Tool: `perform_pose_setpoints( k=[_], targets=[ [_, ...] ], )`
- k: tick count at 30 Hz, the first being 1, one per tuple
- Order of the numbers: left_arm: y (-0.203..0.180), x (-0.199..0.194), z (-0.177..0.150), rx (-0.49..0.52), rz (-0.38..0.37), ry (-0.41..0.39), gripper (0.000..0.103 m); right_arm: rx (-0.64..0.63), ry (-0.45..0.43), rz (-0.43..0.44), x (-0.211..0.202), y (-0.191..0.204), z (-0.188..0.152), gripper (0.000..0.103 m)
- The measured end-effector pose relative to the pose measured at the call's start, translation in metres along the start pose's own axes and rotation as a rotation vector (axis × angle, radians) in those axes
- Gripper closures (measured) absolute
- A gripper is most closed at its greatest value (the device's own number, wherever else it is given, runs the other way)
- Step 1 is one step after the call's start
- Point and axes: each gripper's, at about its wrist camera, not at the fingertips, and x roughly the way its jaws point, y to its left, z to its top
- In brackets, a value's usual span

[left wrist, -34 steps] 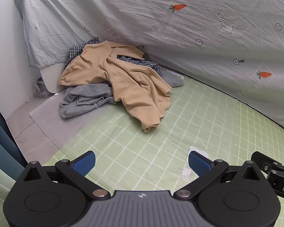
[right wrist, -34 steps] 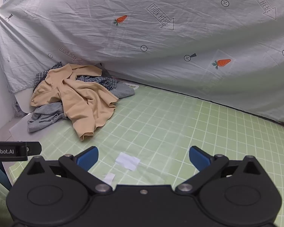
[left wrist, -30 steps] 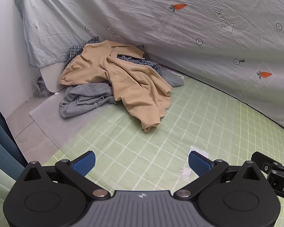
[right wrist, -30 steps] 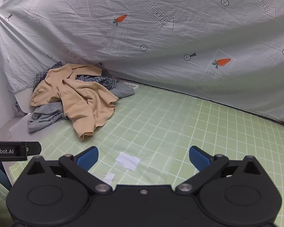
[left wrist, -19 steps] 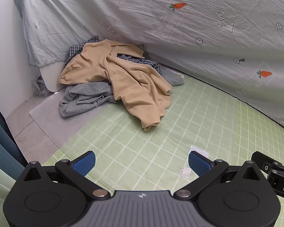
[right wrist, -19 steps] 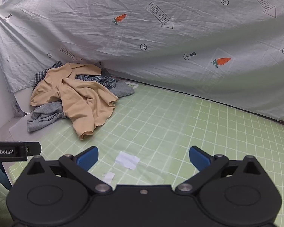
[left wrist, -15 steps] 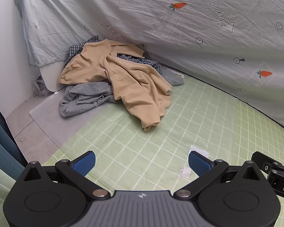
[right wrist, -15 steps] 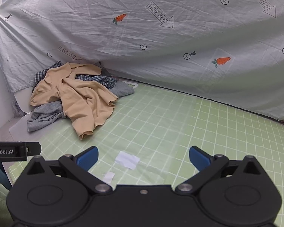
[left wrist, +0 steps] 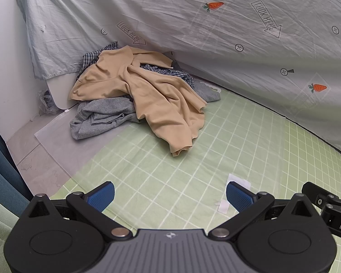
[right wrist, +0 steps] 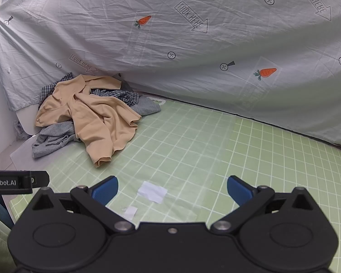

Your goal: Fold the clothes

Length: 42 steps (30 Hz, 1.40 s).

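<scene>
The clothes are in a messy pile (left wrist: 134, 95) at the far left corner of the green mat (left wrist: 227, 150). On top lies a tan shirt (left wrist: 163, 104), all crumpled, and one end of it hangs down onto the green squares. Under it is a gray top (left wrist: 100, 118), which sticks out to the left onto a see-through plastic sheet (left wrist: 63, 145). A blue checked shirt (left wrist: 168, 74) peeks out at the back of the pile. From my right side I see the same pile (right wrist: 93, 113), still in that far left corner.

My left gripper (left wrist: 169, 194) is wide open over the near edge of the mat and holds nothing. My right gripper (right wrist: 171, 190) is wide open too, with nothing in it. Both are well away from the clothes.

Two small white paper bits (right wrist: 152, 192) lie on the mat near my grippers. Behind the mat hangs a gray sheet (right wrist: 193, 45) with little carrots and arrows on it. A white board (left wrist: 59, 91) leans behind the pile.
</scene>
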Motion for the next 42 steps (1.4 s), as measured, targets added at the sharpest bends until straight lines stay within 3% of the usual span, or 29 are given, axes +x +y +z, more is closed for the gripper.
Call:
perform_pose_setpoints(
  k=[27,34,42],
  targets=[
    [-0.003,0.008,0.005,0.0,-0.018,0.028,0.0,0.028,0.007,0.005,0.01,-0.01,0.002,0.0],
    [-0.001,0.028,0.019,-0.01,0.013,0.041,0.0,0.01,0.03,0.046,0.041,-0.015,0.017,0.0],
    [0.027,0.068,0.053,-0.157,0.052,0.045,0.0,-0.065,0.051,0.018,0.098,-0.02,0.056,0.0]
  ],
)
